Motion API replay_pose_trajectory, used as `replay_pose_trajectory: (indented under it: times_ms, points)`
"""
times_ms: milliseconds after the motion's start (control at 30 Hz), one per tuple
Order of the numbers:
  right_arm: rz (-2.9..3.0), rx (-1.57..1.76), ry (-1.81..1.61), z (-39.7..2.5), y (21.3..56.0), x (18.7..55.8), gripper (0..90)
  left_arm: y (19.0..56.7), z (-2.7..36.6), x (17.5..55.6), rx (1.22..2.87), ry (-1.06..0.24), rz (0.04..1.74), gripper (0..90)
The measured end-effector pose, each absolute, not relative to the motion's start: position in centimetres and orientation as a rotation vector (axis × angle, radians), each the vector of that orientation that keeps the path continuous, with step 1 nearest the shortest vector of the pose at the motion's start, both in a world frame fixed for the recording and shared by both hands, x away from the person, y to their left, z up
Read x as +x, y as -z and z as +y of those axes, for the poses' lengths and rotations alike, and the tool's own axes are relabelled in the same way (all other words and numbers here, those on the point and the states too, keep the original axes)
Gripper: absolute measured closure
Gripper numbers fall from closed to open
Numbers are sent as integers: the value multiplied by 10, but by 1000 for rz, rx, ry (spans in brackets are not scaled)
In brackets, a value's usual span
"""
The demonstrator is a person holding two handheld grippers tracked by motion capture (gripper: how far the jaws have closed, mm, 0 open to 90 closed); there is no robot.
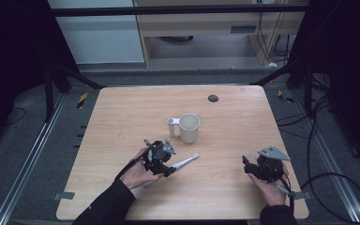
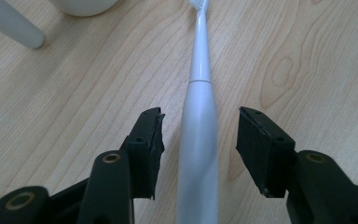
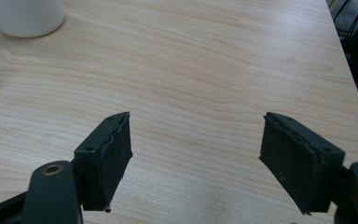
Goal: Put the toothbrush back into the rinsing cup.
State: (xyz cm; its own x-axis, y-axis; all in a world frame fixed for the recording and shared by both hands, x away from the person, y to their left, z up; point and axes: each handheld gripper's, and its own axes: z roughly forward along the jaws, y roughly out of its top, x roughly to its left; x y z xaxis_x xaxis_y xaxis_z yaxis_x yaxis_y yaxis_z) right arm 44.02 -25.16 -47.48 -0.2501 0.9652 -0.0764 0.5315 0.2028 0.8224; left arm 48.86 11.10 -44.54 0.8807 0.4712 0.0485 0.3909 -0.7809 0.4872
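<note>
Jaws of left tool (image 2: 200, 135) apart, straddling white toothbrush (image 2: 198, 140) handle, neither pad touching. Toothbrush flat on worktop (image 1: 122, 117), head pointing away toward white mug (image 1: 189, 127) just beyond. Right tool (image 3: 196, 158) also spread wide, hovering over bare wood, well apart from toothbrush.

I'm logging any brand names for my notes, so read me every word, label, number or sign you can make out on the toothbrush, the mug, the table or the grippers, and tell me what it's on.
No readable text anywhere.
Toothbrush: plain white, no marking.
Mug: plain, no print.
Table: bare wood grain only.
Left gripper and right gripper: black, unlabelled.
Striped yellow-and-black tape on the floor: a pattern, not lettering.
</note>
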Motion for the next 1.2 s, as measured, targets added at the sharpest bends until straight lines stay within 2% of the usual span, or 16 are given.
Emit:
replay_pose_trajectory:
  times_ms: [600, 1200]
  points:
    - [1893, 1378, -909, -251, 476, 441, 261, 458, 99, 497, 2656, -195, 612, 533]
    - [1915, 1377, -913, -251, 476, 442, 280, 468, 94, 503, 2705, -132, 632, 632]
